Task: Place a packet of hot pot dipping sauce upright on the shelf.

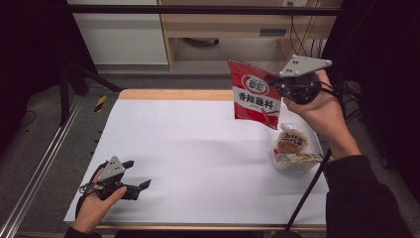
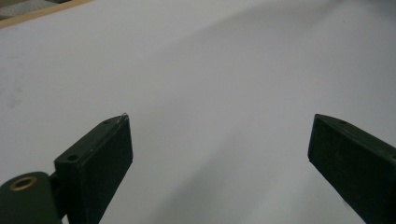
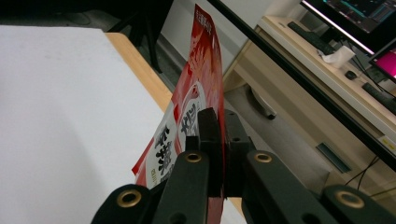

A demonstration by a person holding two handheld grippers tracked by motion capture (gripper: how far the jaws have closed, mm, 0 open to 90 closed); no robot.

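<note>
A red snack packet (image 1: 255,94) with a white label hangs in the air above the table's far right part. My right gripper (image 1: 271,79) is shut on its right edge. In the right gripper view the two jaws pinch the thin red packet (image 3: 198,93) edge-on, my right gripper (image 3: 218,116) closed flat on it. My left gripper (image 1: 139,174) rests low at the near left of the white table (image 1: 188,153), open. Its fingers (image 2: 100,158) stand wide apart over bare white surface, nothing between them.
A clear tub (image 1: 297,166) at the right edge holds wrapped snack packets (image 1: 291,143). A black pole (image 1: 307,191) slants up past it. Beyond the table's wooden far edge (image 1: 173,94) stand a desk and cables.
</note>
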